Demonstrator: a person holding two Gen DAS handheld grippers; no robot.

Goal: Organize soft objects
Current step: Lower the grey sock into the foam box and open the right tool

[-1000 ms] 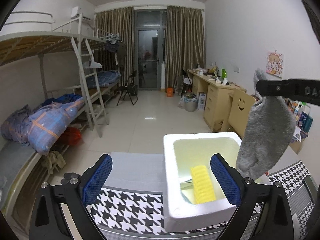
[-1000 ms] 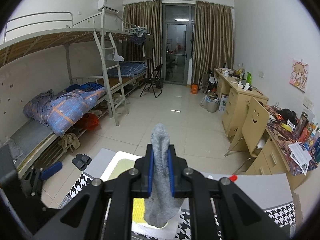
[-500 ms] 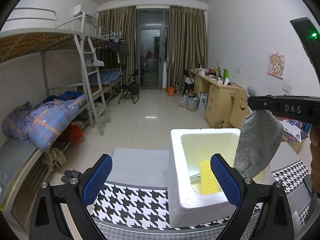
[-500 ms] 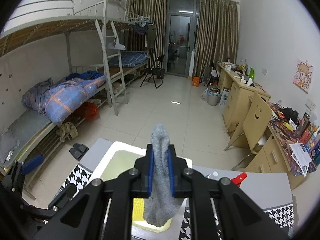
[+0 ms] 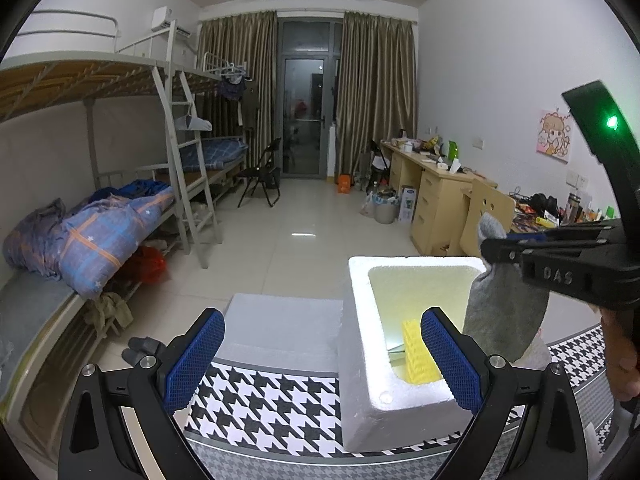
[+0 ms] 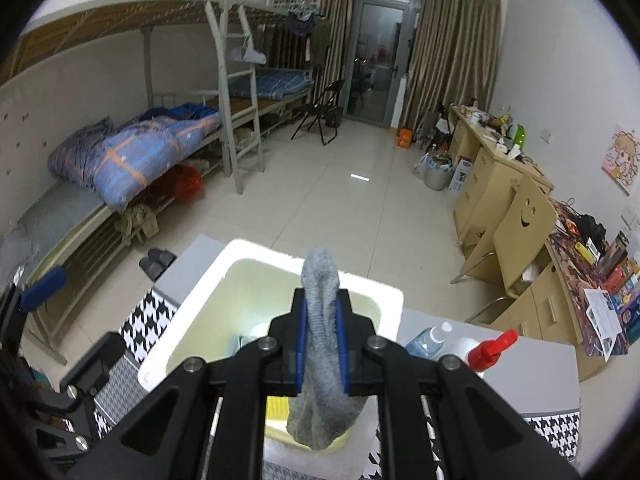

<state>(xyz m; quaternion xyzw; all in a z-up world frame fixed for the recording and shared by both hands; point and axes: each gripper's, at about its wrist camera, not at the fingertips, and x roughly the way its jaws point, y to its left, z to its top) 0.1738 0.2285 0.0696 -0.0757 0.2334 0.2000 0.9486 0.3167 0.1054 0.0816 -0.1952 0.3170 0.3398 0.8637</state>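
Note:
A white foam box (image 5: 362, 320) stands on a houndstooth-covered table (image 5: 260, 396). A yellow ridged sponge (image 5: 416, 346) stands inside it. My right gripper (image 6: 322, 336) is shut on a grey sock (image 6: 320, 364), which hangs over the box's open top (image 6: 224, 292). In the left wrist view the sock (image 5: 502, 312) dangles at the box's right side from the right gripper (image 5: 492, 252). My left gripper (image 5: 320, 364) is open and empty, its blue pads either side of the box's front left corner.
A blue-capped bottle (image 6: 430, 340) and a red-nozzled spray bottle (image 6: 490, 350) stand right of the box. The table's far edge (image 5: 280, 300) drops to the tiled floor. A bunk bed (image 5: 100, 216) is at left, desks (image 5: 432, 192) at right.
The right gripper has carried the sock forward and left, over the box opening. The left gripper has shifted slightly and stays open.

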